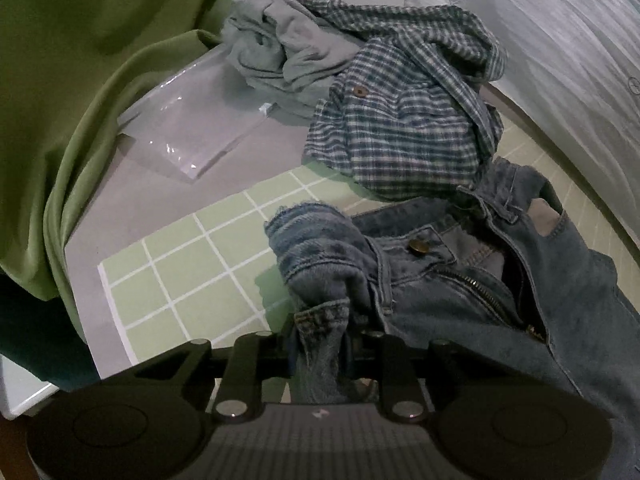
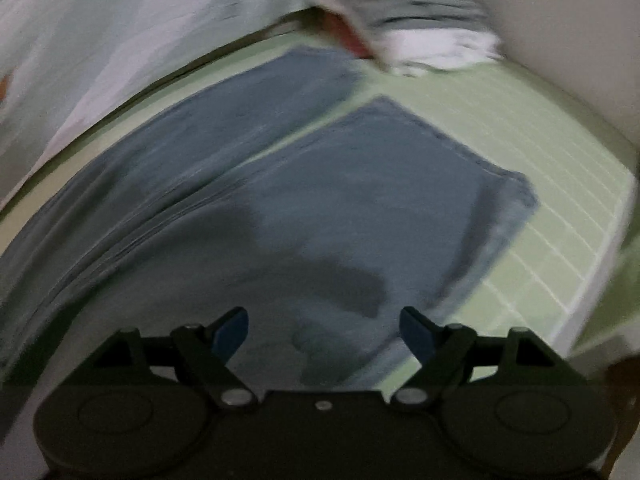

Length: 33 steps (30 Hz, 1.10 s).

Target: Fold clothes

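Now: left tongs (image 1: 320, 354) clamped on jeans (image 1: 460, 280) waistband; right tongs (image 2: 324, 332) wide open, empty, over blurred legs; green grid mat (image 1: 192, 272) beneath, plaid shirt (image 1: 400, 132) far.

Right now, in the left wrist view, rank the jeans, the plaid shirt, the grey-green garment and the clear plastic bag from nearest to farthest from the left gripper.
1. Jeans: clamped in the left gripper, spreading right.
2. Plaid shirt: beyond the jeans, right of centre.
3. Clear plastic bag: to the left, on the grey surface.
4. Grey-green garment: crumpled at the back.
The bag and the shirt are close to call.
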Available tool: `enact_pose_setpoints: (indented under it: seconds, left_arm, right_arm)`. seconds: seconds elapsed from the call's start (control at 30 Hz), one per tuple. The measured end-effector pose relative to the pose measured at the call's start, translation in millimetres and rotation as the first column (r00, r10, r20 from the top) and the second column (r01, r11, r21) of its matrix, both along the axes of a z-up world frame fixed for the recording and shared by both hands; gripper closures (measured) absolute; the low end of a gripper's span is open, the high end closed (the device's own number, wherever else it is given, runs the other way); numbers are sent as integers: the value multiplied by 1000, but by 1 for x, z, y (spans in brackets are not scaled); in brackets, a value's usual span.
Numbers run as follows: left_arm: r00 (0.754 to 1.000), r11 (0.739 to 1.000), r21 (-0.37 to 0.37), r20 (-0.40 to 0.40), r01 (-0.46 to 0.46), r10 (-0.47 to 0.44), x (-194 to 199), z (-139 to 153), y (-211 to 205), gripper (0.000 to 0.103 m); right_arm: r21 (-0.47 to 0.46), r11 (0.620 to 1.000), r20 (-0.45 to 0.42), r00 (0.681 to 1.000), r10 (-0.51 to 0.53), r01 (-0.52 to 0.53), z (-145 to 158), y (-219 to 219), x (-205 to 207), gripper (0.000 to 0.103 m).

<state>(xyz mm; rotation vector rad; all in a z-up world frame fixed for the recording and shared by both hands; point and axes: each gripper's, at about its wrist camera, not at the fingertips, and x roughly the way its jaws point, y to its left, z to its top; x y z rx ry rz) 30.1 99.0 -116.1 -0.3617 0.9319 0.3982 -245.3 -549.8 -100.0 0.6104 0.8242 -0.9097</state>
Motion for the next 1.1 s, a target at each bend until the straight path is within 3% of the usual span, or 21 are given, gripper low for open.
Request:
enact_pose_setpoints:
  seconds: [0.17, 0.37, 0.5, 0.6, 0.67, 0.7, 0.87, 1.0, 1.1]
  left_arm:
    - [1000, 1000, -20, -23, -14, 14, 3, -4, 3, 74]
    - [999, 999, -30, -46, -19, 17, 6, -7, 5, 67]
    - [998, 994, -96, -37, -48, 45, 5, -9, 12, 69]
    - [998, 988, -142, -19, -57, 55, 2, -6, 14, 80]
    - [999, 988, -143, 1, -53, 54, -2, -1, 12, 83]
    - [998, 989, -140, 13, -52, 54, -5, 4, 11, 83]
    - [996, 995, -93, 71, -47, 54, -28, 34, 5, 85]
    - [993, 998, -26, 106, -52, 55, -52, 67, 0, 87]
    - [986, 998, -32, 153, -63, 67, -72, 101, -2, 88]
  right_arm:
    - [-16, 991, -19, 991, -136, 135, -15, -30, -17, 19]
    - [-39, 974, -37, 974, -225, 223, -26, -63, -20, 21]
    - [-54, 957, -64, 955, -289, 285, -29, -73, -16, 25]
    - [-39, 958, -41, 957, -286, 285, -24, -76, -16, 49]
    - [-11, 959, -6, 959, -283, 283, -18, -77, -19, 91]
    - [-1, 959, 25, 958, -285, 285, -13, -77, -23, 98]
    - [-34, 955, 173, 943, -285, 295, 28, -68, -56, 99]
    - [-2, 938, 293, 897, -331, 347, 62, -65, -91, 99]
    - [-16, 927, 361, 867, -345, 375, 91, -64, -111, 99]
